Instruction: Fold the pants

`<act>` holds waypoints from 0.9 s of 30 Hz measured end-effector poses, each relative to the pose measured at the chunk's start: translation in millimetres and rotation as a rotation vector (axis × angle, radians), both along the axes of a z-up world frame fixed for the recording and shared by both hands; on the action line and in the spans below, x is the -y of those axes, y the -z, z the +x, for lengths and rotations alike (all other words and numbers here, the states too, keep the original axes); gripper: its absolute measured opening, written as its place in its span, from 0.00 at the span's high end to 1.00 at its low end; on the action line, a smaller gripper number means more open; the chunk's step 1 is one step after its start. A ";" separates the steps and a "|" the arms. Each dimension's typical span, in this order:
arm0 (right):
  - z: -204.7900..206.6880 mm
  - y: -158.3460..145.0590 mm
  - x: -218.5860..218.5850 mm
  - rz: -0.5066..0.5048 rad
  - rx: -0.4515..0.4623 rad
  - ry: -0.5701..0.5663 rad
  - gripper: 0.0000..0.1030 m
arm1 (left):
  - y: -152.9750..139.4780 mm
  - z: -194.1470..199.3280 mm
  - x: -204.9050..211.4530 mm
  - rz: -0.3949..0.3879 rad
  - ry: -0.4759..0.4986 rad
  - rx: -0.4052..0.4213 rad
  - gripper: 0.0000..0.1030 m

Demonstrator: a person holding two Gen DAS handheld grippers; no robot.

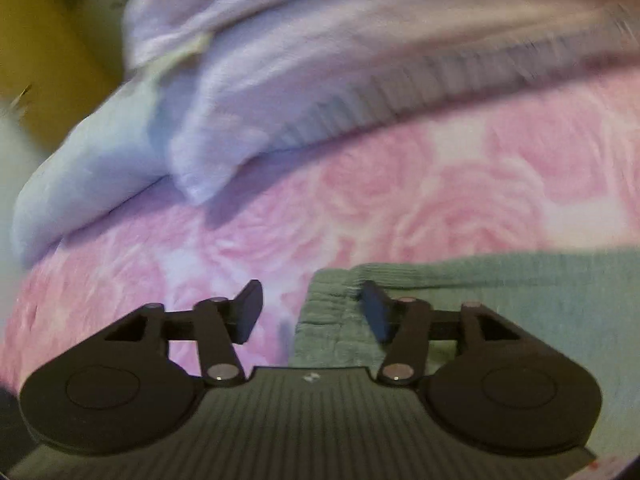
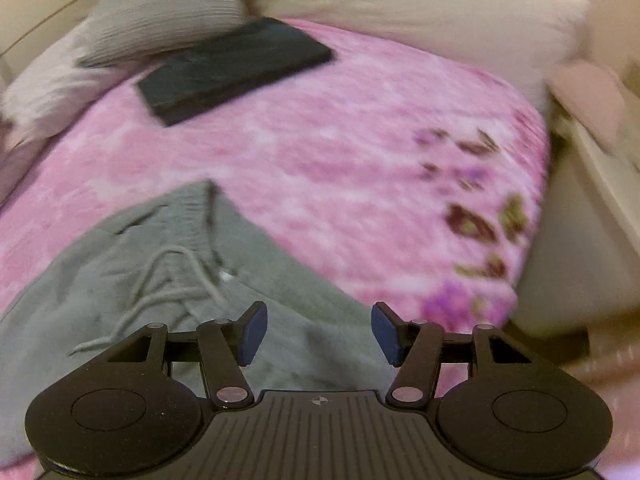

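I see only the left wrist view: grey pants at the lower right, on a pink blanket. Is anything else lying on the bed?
Observer: Yes. In the right wrist view a dark folded garment lies far up the pink blanket, near a grey pillow.
Operator: Do the pants have a cord at the waist?
Observer: Yes, a loose grey drawstring lies on the grey pants.
Operator: Is the right gripper holding cloth?
Observer: No. The right gripper is open, nothing between its fingers, above the pants' right edge.
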State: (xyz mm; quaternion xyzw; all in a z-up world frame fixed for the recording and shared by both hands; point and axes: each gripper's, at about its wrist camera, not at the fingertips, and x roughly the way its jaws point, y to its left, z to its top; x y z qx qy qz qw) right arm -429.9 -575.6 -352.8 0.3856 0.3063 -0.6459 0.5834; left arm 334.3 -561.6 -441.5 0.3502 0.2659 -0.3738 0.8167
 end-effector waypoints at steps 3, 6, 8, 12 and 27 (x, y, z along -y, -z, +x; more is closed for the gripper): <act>7.6 7.4 20.8 -0.052 0.075 -0.144 0.47 | -12.7 1.7 -21.0 -0.056 -0.127 -0.041 0.47; 9.5 25.0 55.0 -0.065 0.208 -0.257 0.47 | -28.2 6.3 -51.9 -0.077 -0.222 -0.115 0.47; 11.3 40.2 79.4 -0.054 0.263 -0.309 0.47 | -39.1 9.1 -76.4 -0.107 -0.273 -0.164 0.47; 5.7 79.5 123.5 -0.008 0.334 -0.341 0.49 | -53.1 8.4 -115.3 -0.098 -0.358 -0.189 0.45; -23.1 99.0 189.1 -0.036 0.359 -0.485 0.93 | -63.6 -120.2 -211.5 -0.099 -0.391 -0.308 0.47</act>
